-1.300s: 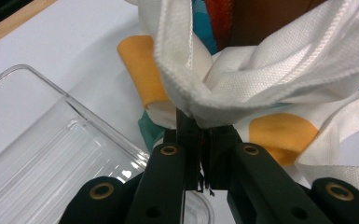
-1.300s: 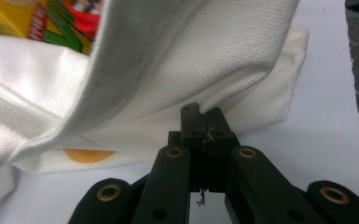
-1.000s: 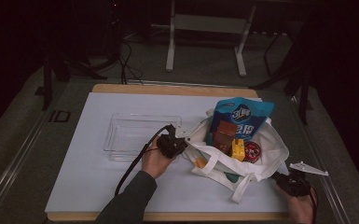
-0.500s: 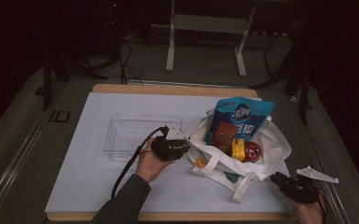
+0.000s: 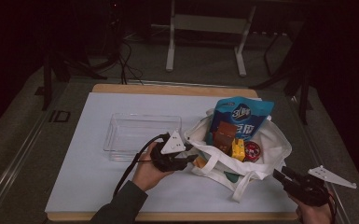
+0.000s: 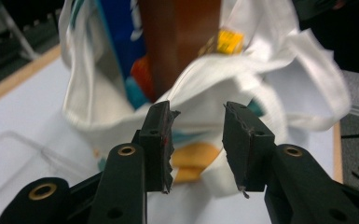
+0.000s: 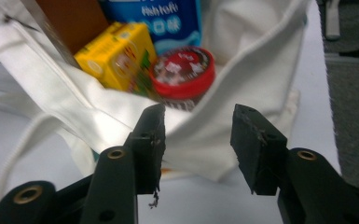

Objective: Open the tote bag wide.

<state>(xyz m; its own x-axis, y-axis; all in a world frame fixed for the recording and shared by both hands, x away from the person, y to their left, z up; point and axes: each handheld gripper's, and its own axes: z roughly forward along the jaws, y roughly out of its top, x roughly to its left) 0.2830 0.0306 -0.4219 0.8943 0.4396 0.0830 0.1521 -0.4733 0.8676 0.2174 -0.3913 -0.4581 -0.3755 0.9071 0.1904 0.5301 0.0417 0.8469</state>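
Tote bag [image 5: 265, 154] of white cloth lies on the white table [image 5: 88, 186] at your right, just beside the clear plastic tray [image 5: 140, 135]; its long axis runs from the near edge toward the far edge, and its mouth faces up and toward you. A blue snack pouch [image 5: 242, 116] stands out of the far end, with a brown box [image 5: 224, 137], a yellow carton [image 5: 238, 149] and a red-lidded tub [image 5: 252, 150] packed in front of it. Your left gripper [image 5: 190, 156] sits at the bag's left rim, its jaws having just been opening; in the left gripper view they stand partly apart with the rim cloth ahead of them, not pinched. Your right gripper [image 5: 279, 176] hangs off the bag's near right corner, well clear of the cloth, its jaws also having just been opening; the bag wall and the tub lie beyond the gap.
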